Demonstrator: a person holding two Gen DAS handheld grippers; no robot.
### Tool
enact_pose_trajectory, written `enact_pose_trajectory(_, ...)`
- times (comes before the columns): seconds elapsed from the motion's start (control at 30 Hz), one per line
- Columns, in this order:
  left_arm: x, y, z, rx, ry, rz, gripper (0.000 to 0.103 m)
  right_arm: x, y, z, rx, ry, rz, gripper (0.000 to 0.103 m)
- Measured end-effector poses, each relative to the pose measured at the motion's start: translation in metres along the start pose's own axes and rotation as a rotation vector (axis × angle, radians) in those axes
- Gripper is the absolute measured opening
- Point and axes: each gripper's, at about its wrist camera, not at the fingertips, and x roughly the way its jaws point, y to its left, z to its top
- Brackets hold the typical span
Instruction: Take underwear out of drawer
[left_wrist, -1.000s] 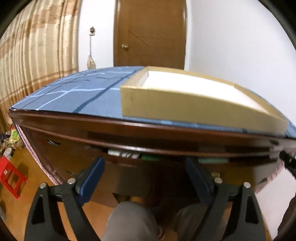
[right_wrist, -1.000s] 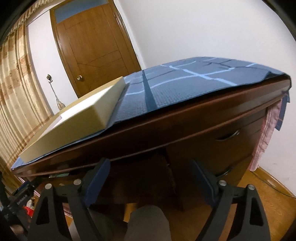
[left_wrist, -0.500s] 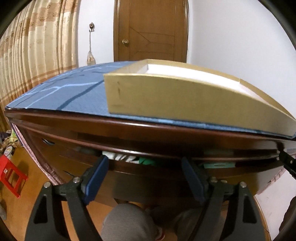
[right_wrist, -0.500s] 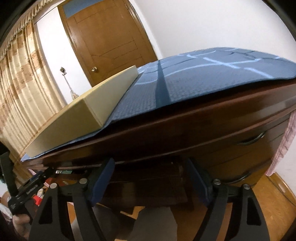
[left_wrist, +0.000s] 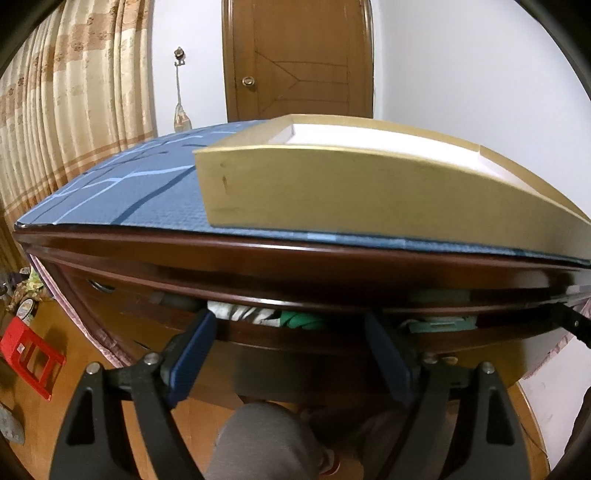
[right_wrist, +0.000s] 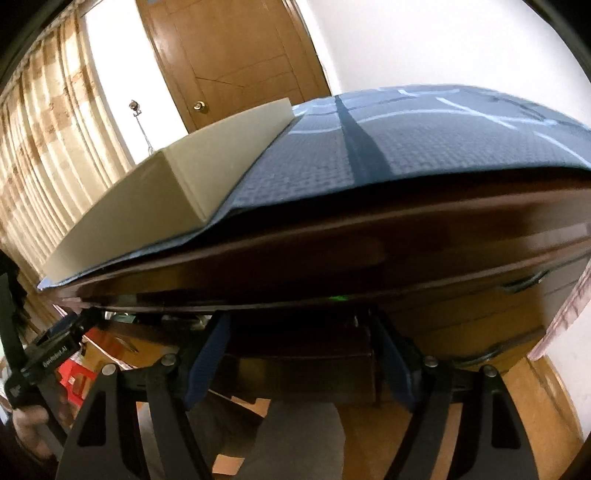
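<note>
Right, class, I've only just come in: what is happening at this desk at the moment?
A seated person holds a claw in each hand at a dark wooden desk. The left claw is open at a slightly open drawer, where white and green fabric shows. The right claw is open too, holding nothing. A shallow box sits on top.

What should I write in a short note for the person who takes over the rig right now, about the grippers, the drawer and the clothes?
Left gripper: open, empty, pointed at the drawer gap just under the desk top.
Right gripper: open, empty, lower down, facing the dark space under the desk.
Drawer: only slightly open. Folded clothes show in the gap: a white striped piece, a green piece, a pale teal piece.
On top: blue cloth and an open tan box.
Done: nothing taken out.
Left: likely open the drawer wider, grasp the underwear, lift it out. Which piece is underwear cannot be told.
</note>
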Motion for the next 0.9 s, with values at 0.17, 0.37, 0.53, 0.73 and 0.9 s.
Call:
enact_pose_trajectory(0.17,0.002,-0.001,0.002,0.016,0.018,-0.006,0.085,-0.002,0.009,-0.004,0.006,0.003,-0.014,0.078)
enact_pose_trajectory(0.37,0.001,-0.005,-0.002,0.044,0.021,-0.006,0.084,-0.005,0.013,-0.004,0.018,0.003,-0.027,0.078)
enact_pose_trajectory(0.53,-0.002,-0.005,-0.005,0.05,0.036,-0.013,0.084,-0.006,0.011,-0.006,0.022,0.009,-0.031,0.078)
enact_pose_trajectory(0.73,-0.009,-0.006,-0.013,0.056,0.042,-0.022,0.084,-0.012,0.01,-0.008,0.029,0.004,-0.038,0.078)
enact_pose_trajectory(0.9,-0.016,-0.004,-0.017,0.064,0.061,-0.04,0.084,-0.011,0.012,-0.007,0.031,0.004,-0.047,0.078)
